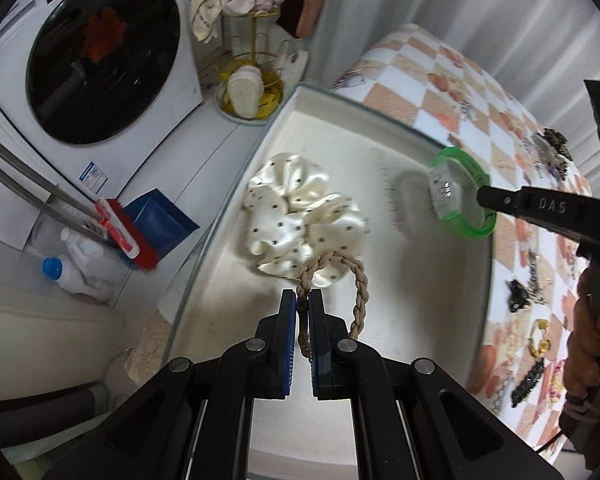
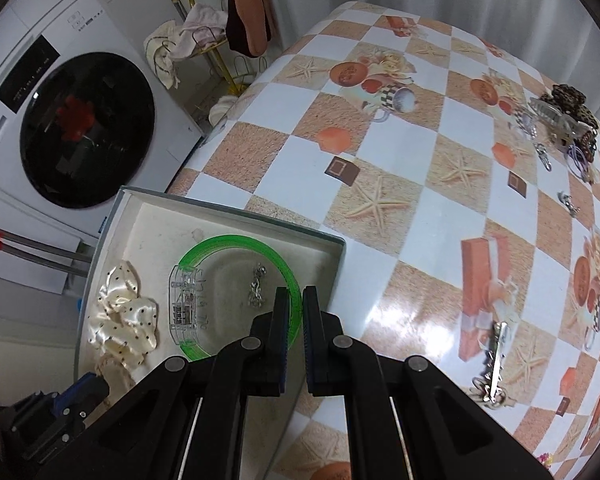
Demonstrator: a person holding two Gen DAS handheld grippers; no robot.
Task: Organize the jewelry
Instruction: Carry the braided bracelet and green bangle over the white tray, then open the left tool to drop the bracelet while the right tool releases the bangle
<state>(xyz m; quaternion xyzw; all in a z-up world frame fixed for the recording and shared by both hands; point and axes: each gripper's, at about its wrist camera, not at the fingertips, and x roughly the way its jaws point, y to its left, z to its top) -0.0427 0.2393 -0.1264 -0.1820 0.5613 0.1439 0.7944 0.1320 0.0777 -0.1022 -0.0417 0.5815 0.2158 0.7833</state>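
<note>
While the left gripper (image 1: 302,300) is clamped on a braided tan hair tie (image 1: 340,280), the loop hangs over the white tray (image 1: 340,128), touching the cream dotted scrunchie (image 1: 300,216) at eleven o'clock from the fingertips. At two o'clock in the left view the right gripper (image 1: 485,199) holds a green bangle (image 1: 462,190) over the tray's right edge. In the right view the right gripper (image 2: 296,294) is pinched on the bangle's (image 2: 236,240) rim; a small silver chain (image 2: 256,290) shows through the ring, the scrunchie (image 2: 122,312) at nine o'clock. More clips and chains lie on the checked tablecloth (image 2: 380,152), a barrette (image 2: 494,360) at three o'clock.
</note>
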